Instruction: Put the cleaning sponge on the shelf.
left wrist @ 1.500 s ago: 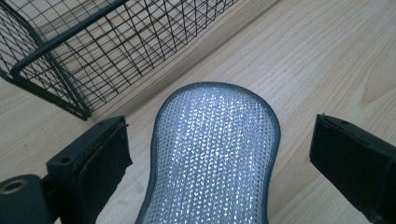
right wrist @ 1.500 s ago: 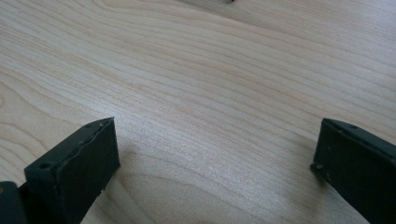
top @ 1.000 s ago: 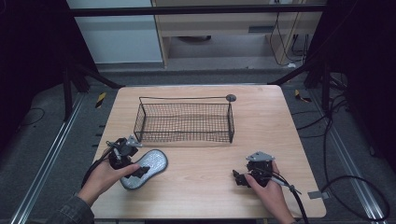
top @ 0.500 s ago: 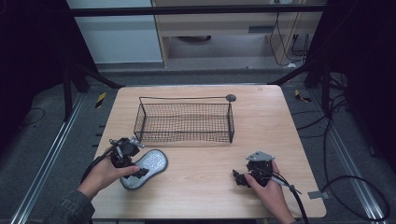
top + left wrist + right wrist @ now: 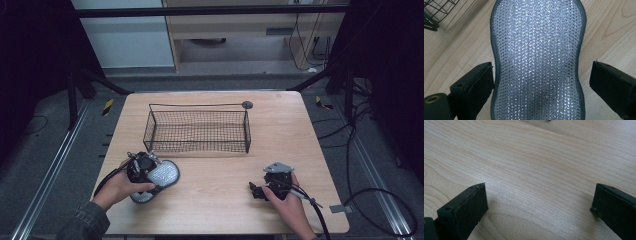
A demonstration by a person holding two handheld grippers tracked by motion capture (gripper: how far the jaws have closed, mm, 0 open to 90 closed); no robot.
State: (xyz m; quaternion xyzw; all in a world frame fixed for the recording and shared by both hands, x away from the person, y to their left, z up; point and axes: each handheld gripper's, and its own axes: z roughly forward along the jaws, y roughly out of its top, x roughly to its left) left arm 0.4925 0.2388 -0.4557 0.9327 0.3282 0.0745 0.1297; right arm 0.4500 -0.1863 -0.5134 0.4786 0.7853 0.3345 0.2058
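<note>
A silver mesh scouring pad (image 5: 159, 176) with a grey rim, waisted in the middle, lies flat on the wooden table at the front left. My left gripper (image 5: 149, 172) hangs right over it, open, with one black jaw on each side of the pad's (image 5: 537, 62) narrow waist; a small gap shows between each jaw and the rim. My right gripper (image 5: 257, 190) rests at the front right of the table, open, its jaws wide apart over bare wood (image 5: 536, 177).
A black wire basket (image 5: 197, 131) stands at the middle back of the table, its corner (image 5: 434, 12) near the pad. A small dark round disc (image 5: 247, 104) lies behind its right end. The table edge (image 5: 225, 234) runs close behind both hands.
My left gripper has slid forward and right over the pad, which now lies between its jaws. The right gripper has stayed still.
</note>
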